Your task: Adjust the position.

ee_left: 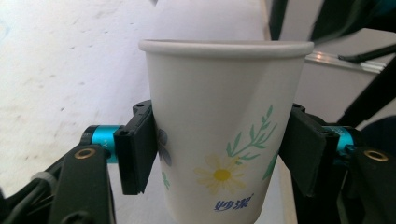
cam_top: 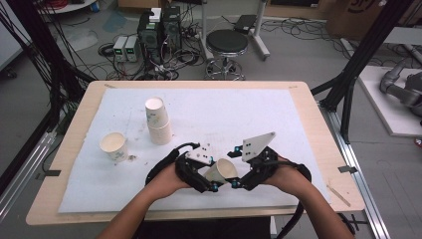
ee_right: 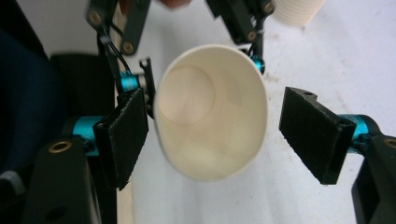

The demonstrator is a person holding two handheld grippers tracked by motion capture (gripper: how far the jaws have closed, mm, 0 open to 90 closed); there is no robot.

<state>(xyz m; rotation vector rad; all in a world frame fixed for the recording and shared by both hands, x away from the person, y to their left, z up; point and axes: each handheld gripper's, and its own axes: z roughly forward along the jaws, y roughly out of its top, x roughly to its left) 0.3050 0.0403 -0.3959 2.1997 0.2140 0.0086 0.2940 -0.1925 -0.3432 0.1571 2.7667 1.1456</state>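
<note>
A white paper cup [cam_top: 222, 171] with a daisy print [ee_left: 224, 140] hangs tilted above the front middle of the white mat [cam_top: 224, 114]. My left gripper [cam_top: 211, 181] is shut on it, with both black pads [ee_left: 137, 151] pressed against the cup's lower sides. In the right gripper view I look into the cup's empty mouth [ee_right: 210, 112]. My right gripper [cam_top: 238, 181] faces the cup's rim from the right and stands open [ee_right: 219, 135]. Its left pad [ee_right: 123, 135] is close beside the rim and its right pad stands well clear.
A stack of paper cups [cam_top: 158, 121] stands left of centre on the mat, and a single upright cup [cam_top: 114, 146] sits further left. The wooden table's front edge [cam_top: 199, 215] runs just below the hands. A stool [cam_top: 226, 52] and cables lie beyond the table.
</note>
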